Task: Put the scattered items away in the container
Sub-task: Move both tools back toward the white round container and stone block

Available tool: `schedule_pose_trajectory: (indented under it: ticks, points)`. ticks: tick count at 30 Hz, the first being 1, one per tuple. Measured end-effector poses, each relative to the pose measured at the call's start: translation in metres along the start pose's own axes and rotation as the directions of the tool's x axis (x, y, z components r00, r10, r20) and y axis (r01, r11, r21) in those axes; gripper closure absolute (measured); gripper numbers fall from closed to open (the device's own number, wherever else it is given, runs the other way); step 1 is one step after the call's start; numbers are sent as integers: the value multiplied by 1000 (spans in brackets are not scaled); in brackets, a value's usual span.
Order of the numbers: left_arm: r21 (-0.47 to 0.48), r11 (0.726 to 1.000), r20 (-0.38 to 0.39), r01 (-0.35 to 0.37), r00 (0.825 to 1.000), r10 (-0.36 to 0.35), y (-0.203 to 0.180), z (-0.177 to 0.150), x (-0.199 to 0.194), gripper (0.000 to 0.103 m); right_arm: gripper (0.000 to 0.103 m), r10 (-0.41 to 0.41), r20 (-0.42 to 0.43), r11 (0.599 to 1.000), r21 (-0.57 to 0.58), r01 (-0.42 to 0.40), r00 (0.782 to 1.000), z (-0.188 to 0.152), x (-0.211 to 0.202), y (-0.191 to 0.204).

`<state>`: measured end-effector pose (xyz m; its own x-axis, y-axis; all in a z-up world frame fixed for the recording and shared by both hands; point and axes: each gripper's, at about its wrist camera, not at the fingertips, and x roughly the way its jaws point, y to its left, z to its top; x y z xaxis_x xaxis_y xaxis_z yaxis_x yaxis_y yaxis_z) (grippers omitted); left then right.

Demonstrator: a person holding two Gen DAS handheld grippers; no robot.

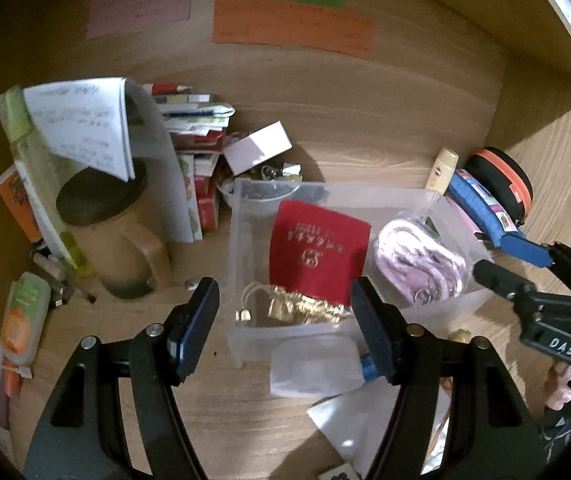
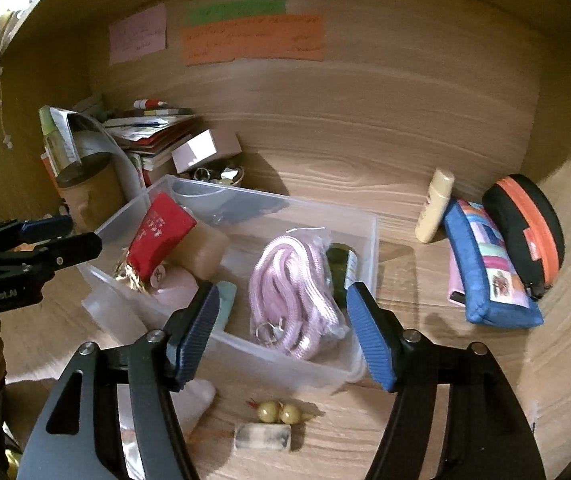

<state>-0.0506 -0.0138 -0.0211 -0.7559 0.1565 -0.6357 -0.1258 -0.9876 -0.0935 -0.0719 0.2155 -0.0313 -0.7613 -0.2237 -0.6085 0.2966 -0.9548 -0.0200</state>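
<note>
Both claws released, right claw (image 2: pixel 281 334) above cord (image 2: pixel 293 296) in bin (image 2: pixel 365 216); a careless reach could topple the bottle (image 2: pixel 435 206).

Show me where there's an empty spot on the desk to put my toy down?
The biggest bare patch is the wood behind the clear bin, stretching to the cream tube and back wall. A smaller one lies in front of the blue pouch. The left corner is crowded: mug, papers, books, white box.

wood-grain desk surface (image 2: pixel 365 168), matching wooden back panel (image 2: pixel 405 40), pink, green, orange paper notes (image 2: pixel 253 38), dim warm light
</note>
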Motion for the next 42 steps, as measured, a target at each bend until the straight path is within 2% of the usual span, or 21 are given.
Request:
schedule_pose_trajectory:
  ticks: [5, 14, 20, 33, 39, 42]
  points:
    - [-11, 1000, -14, 7, 1000, -8, 1, -8, -1, 35, 40, -1, -6, 1000, 2, 1, 1000, -9, -7, -5]
    - [-9, 1000, -57, -13, 998, 12, -1, -30, 8, 35, 40, 0, -77, 999, 53, 4, 997, -35, -4, -15]
    - [-12, 1000, -69, 22, 997, -23, -4, -34, 9, 35, 40, 8, -117, 999, 54, -1, 993, -48, -2, -15]
    - [4, 996, -123, 94, 988, -93, -17, -41, 23, 35, 40, 66, -241, 998, 31, -61, 968, -74, 13, -5]
    - [-9, 997, -198, 82, 977, -82, -17, -48, 45, 35, 40, 76, -276, 997, 26, -72, 958, -77, 22, -1]
    - [-25, 996, -202, 88, 975, -92, -15, -48, 46, 35, 40, 85, -290, 996, 18, -84, 953, -79, 26, 2]
